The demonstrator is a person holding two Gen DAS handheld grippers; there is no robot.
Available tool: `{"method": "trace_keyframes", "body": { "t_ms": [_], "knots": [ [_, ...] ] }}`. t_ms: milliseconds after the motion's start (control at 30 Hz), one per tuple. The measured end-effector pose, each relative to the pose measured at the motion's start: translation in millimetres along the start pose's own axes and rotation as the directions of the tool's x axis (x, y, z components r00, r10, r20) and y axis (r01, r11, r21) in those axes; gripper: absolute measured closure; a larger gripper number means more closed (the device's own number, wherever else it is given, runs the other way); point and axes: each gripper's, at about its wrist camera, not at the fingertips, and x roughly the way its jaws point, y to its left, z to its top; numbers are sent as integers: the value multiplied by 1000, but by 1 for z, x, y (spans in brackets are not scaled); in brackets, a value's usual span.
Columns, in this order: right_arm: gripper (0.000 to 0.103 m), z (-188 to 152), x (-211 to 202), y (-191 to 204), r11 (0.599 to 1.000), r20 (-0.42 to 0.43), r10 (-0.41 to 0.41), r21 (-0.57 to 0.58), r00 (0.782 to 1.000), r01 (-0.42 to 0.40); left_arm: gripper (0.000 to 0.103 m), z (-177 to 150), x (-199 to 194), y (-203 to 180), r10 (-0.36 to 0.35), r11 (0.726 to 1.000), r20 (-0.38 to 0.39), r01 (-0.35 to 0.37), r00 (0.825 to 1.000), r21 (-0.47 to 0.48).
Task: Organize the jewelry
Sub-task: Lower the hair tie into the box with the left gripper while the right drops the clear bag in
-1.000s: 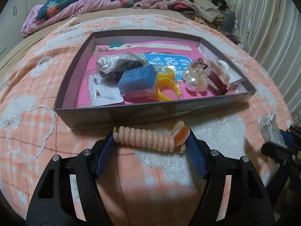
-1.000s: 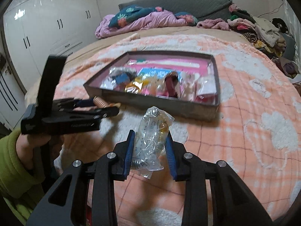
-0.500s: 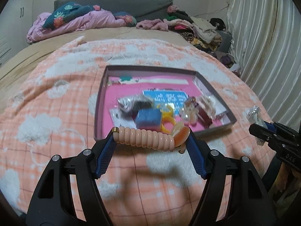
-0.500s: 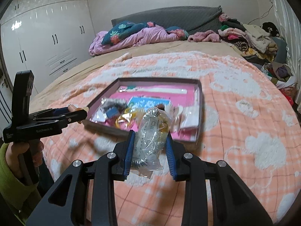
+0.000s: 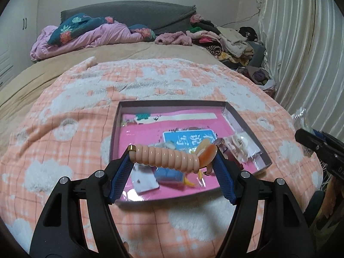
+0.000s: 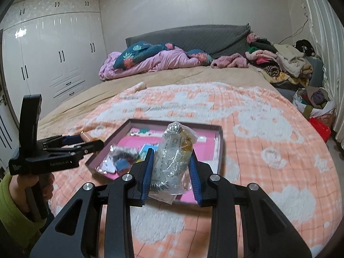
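Note:
My left gripper (image 5: 173, 161) is shut on a peach spiral hair tie (image 5: 165, 156), held crosswise between its blue pads above the near part of the box. The shallow grey box (image 5: 172, 103) with a pink floor lies on the bed; inside are a blue card, a small blue box (image 5: 167, 175), yellow rings and several small packets. My right gripper (image 6: 172, 169) is shut on a clear plastic bag (image 6: 174, 157) of jewelry, held upright in front of the same box (image 6: 219, 148). The left gripper (image 6: 86, 144) also shows at the left of the right wrist view, gripped by a hand in a green sleeve.
The box rests on an orange-and-white fleece blanket (image 5: 172, 79). Crumpled purple bedding (image 6: 154, 62) and a pile of clothes (image 6: 279, 62) lie at the headboard. White wardrobes (image 6: 47, 60) stand at the left, curtains (image 5: 301, 43) at the right.
Both grippers have risen and tilted up with their loads, so the box now sits lower and smaller in both views. Neither grip has changed.

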Motion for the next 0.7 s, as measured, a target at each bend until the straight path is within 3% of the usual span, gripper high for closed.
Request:
{"method": "trace_keyframes", "body": {
  "t_ms": [533, 700],
  "knots": [
    [73, 37, 33, -15, 999, 31, -16, 28, 999, 15, 40, 11, 28, -18, -25, 999, -33, 26, 999, 30],
    [73, 33, 45, -24, 999, 20, -19, 41, 1000, 19, 40, 7, 38, -29, -36, 998, -53, 39, 998, 55]
  ]
}}
